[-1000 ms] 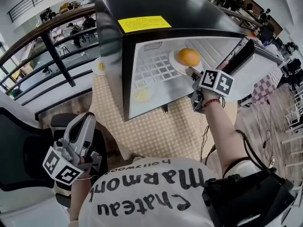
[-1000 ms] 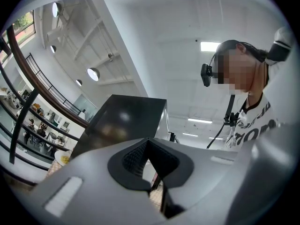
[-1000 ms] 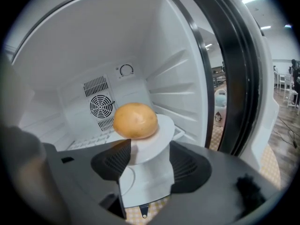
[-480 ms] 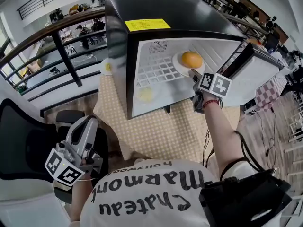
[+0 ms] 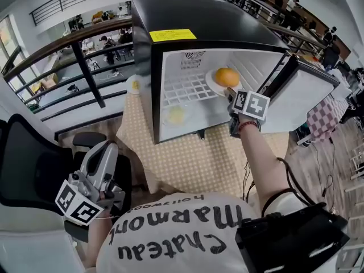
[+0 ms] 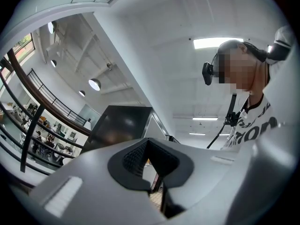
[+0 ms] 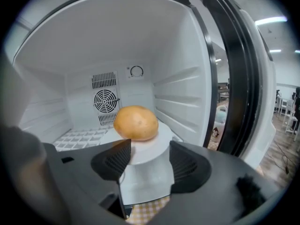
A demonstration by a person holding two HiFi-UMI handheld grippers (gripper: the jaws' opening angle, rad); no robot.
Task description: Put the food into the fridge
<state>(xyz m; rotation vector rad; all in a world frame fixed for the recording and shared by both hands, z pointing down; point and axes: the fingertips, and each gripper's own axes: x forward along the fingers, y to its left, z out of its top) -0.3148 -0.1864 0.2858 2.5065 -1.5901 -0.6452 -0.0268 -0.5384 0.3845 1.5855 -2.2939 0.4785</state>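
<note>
White saucer [image 7: 161, 137] bearing a golden-brown bun [image 7: 136, 122] sits clasped between the right gripper's [image 7: 149, 150] widely spread jaws. It is inside the black mini fridge [image 5: 199, 16], over the right side of the wire shelf [image 5: 187, 87]. Beneath the shelf lies another plate [image 5: 176, 115], and the open door [image 5: 301, 92] flanks the arm. The left gripper [image 5: 106, 151], jaws pressed together on nothing, hangs by a black chair [image 5: 28, 164].

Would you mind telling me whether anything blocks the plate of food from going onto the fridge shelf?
Nothing visible does. The door is swung wide to the right, and the plate with its bun, between the right tongs, is inside over the wire shelf. The pale item lies lower left, clear.
</note>
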